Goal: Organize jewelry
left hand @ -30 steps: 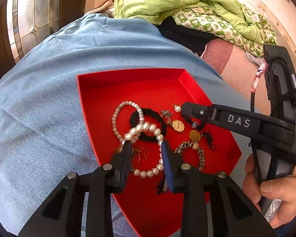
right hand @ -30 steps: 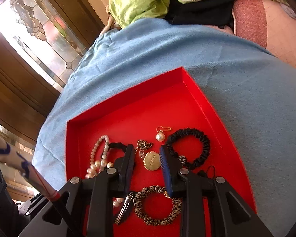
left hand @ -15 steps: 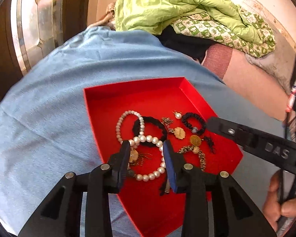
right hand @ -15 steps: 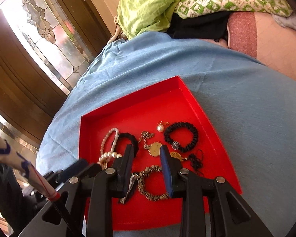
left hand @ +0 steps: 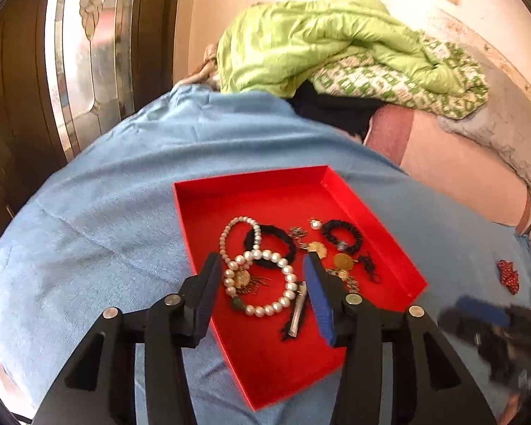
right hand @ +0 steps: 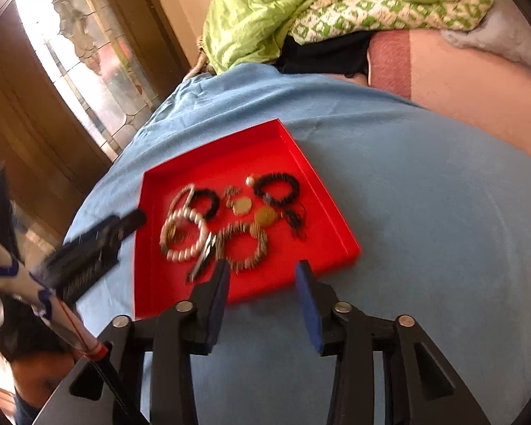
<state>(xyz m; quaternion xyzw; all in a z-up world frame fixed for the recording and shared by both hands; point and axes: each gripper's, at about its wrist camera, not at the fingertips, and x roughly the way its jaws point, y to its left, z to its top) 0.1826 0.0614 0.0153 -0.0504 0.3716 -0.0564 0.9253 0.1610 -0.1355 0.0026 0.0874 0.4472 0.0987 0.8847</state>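
Observation:
A red tray (left hand: 251,184) lies on a blue cloth and holds jewelry: a large pearl bracelet (left hand: 283,269), a small pearl bracelet (left hand: 226,233), two black scrunchies (left hand: 341,235), gold pendants (left hand: 343,260) and a metal clip (left hand: 297,308). My left gripper (left hand: 260,276) is open and empty, raised above the tray's near left part. My right gripper (right hand: 262,276) is open and empty, raised off the tray's near edge (right hand: 251,283); the same jewelry shows blurred in its view, with a leopard bracelet (right hand: 244,248). The left gripper (right hand: 88,251) shows at the tray's left.
The blue cloth (left hand: 99,233) covers a bed. A green quilt (left hand: 311,42) and patterned blanket are piled at the back. A glass-panelled wooden door (right hand: 70,71) stands on the left. A small red item (left hand: 508,276) lies on the cloth at the right.
Both grippers have pulled back and up from the tray and opened wider. The right gripper has left the tray's interior and now shows blurred at the lower right of the left view.

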